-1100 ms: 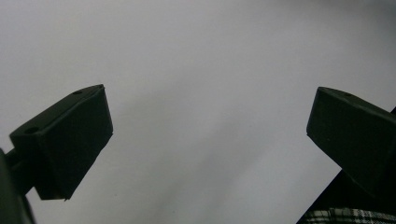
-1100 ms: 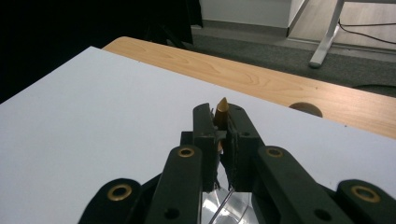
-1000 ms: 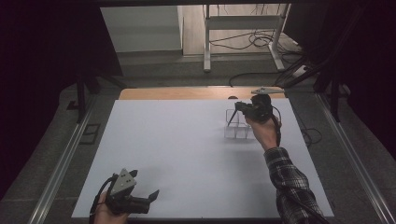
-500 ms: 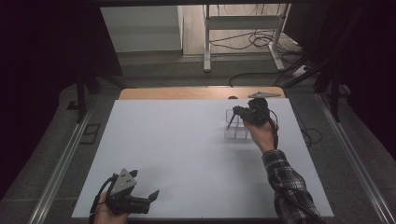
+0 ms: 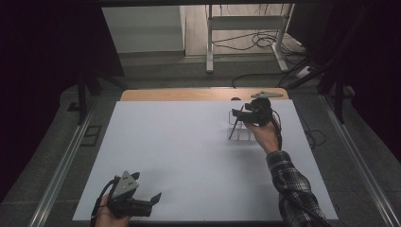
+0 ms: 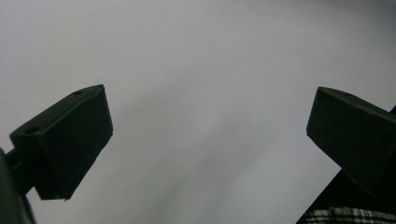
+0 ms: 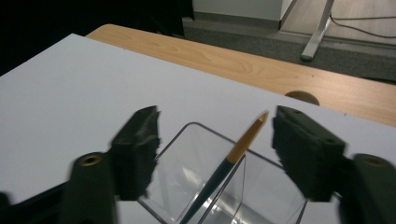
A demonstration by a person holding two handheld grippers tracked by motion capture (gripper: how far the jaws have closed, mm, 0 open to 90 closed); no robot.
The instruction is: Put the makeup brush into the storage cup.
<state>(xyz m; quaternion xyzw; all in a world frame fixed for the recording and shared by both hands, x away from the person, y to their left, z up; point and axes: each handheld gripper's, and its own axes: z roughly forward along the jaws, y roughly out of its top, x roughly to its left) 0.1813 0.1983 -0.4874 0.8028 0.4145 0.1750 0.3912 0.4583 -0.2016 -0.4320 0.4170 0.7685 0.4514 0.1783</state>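
— What's the near one doing? The left hand-held gripper (image 5: 150, 201) looks idle to me.

— It is. It's hovering low over the near edge of the white surface (image 5: 189, 151), jaws spread wide, nothing between them but bare board.

— And further out?

— The right hand-held gripper (image 5: 235, 113) is hanging over a clear plastic holder (image 7: 219, 186), the kind with compartments, sitting on the surface towards the far right. A slim brush (image 7: 224, 165) is leaning inside it, dark handle down in the box, ochre tip slanting up towards the right-hand jaw.

— Is it gripping the brush?

— No. Its jaws have just been opening, and now they're standing well apart, one on each side of the tip. The brush is between them, but neither pad is pressing on it. It's resting on the holder's wall by itself.

— Tricky thing to handle, you think?

— Light and stiff, I'd guess, and thin, so it's liable to roll or pivot in a loose pinch. I'd take it on the upper shaft, just below the coloured tip, where it's standing clear of the rim. The holder looks light and slick too; a sideways nudge might shift or tip it.

— And beyond that?

— The bare wooden edge (image 5: 198, 94) of the table, then grey floor with cables (image 5: 260, 42).
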